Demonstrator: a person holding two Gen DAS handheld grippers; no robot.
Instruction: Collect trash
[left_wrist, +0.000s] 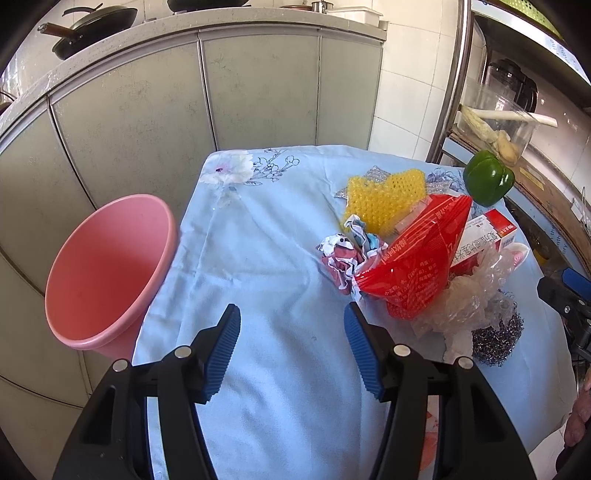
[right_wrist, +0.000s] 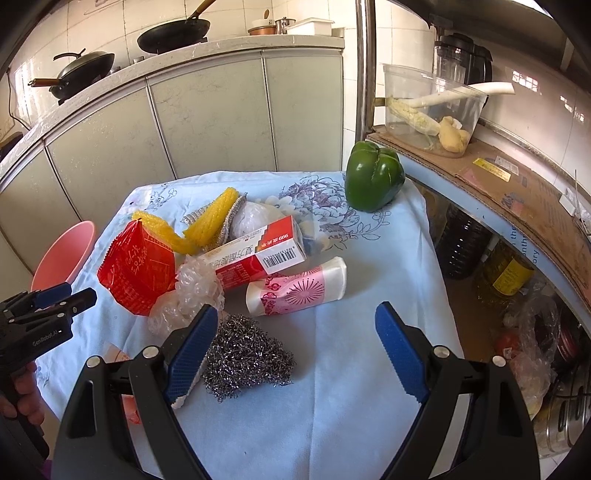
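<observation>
On the table (left_wrist: 280, 424), draped in smooth light-blue floral cloth, lie a glossy red foil snack bag (left_wrist: 413, 258), crumpled printed paper (left_wrist: 343, 254), crinkled clear plastic wrap (right_wrist: 192, 291), a red-and-white cardboard box (right_wrist: 258, 254) and a wiry steel wool scourer (right_wrist: 247, 358). The round pink plastic bin (left_wrist: 107, 273) at the table's left edge holds nothing. The left gripper (left_wrist: 291, 321) and right gripper (right_wrist: 295, 317) are both spread, holding nothing.

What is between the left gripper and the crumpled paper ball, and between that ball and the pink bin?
Nothing visible. The left gripper hangs open over bare blue cloth, with the crumpled paper ball just ahead to its right. Only empty cloth separates the ball from the pink bin past the table's left edge.
</observation>
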